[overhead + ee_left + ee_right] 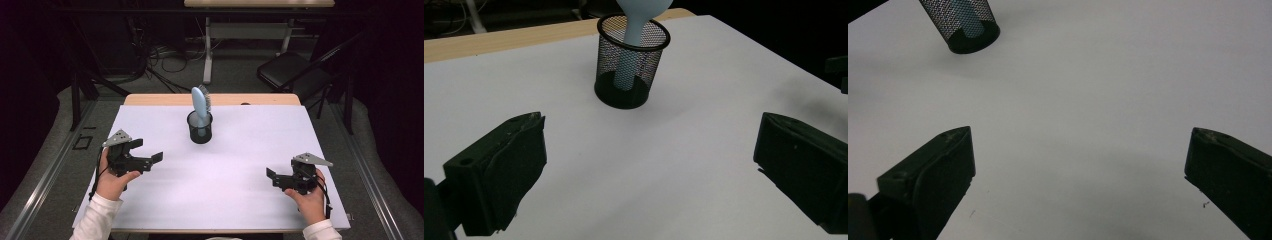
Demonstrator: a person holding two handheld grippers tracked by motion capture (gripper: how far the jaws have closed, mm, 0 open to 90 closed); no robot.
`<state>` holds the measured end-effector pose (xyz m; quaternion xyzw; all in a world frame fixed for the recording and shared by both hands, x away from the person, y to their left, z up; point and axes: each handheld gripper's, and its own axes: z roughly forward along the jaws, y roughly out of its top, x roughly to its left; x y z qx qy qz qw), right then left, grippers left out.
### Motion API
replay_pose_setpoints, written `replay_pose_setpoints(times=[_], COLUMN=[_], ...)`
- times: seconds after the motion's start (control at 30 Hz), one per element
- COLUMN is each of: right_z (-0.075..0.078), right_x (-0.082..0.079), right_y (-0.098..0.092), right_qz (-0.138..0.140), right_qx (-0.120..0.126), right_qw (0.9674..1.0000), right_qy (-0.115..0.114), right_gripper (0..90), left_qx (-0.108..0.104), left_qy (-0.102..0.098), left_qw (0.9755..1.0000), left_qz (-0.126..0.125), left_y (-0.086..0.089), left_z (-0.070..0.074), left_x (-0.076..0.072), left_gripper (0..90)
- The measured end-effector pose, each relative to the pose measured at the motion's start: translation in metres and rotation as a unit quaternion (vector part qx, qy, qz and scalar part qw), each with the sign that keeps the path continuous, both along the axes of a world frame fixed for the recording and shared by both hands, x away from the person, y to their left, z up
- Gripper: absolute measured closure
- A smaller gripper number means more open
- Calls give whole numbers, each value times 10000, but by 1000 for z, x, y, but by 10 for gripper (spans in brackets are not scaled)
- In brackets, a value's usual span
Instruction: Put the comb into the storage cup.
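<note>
You have one black mesh cup (200, 129) standing upright near the far middle of the white table (240, 175), with one pale blue hairbrush (200, 104) in it, handle down. Your left gripper (148, 151) and right gripper (270, 176) rest well apart from it, jaws spread wide, empty. No readable writing shows.
</note>
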<state>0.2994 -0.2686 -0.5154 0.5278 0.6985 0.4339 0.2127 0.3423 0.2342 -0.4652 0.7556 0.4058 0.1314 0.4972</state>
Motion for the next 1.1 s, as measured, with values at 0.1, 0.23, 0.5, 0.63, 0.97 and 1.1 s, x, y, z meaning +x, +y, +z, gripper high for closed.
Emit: replay_pose_setpoints(times=[0.1, 0.23, 0.5, 0.63, 0.97, 1.1], right_z=[-2, -4, -7, -9, -14, -15], right_x=[0, 0, -1, -2, -1, 0], right_y=[-1, -3, -4, -5, -4, -4], right_qz=[-34, -72, -130, -154, -174, -161], right_qx=[22, 30, 85, 96, 47, 9], right_qw=[10000, 10000, 9999, 9998, 9998, 9999], right_qy=[28, 29, 23, 25, 25, 53], right_gripper=[0, 0, 0, 2, 2, 2], left_qx=[-6, 8, 6, 10, 22, 21], left_qy=[3, -12, -2, -4, -2, -5], left_qw=[10000, 10000, 10000, 10000, 10000, 10000], left_qz=[8, 22, 46, 48, 51, 46], left_y=[0, 1, 1, 1, 1, 0], left_z=[-1, -3, -7, -8, -10, -10], left_x=[0, 1, 2, 2, 2, 2], left_gripper=[7, 7, 7, 7, 7, 7])
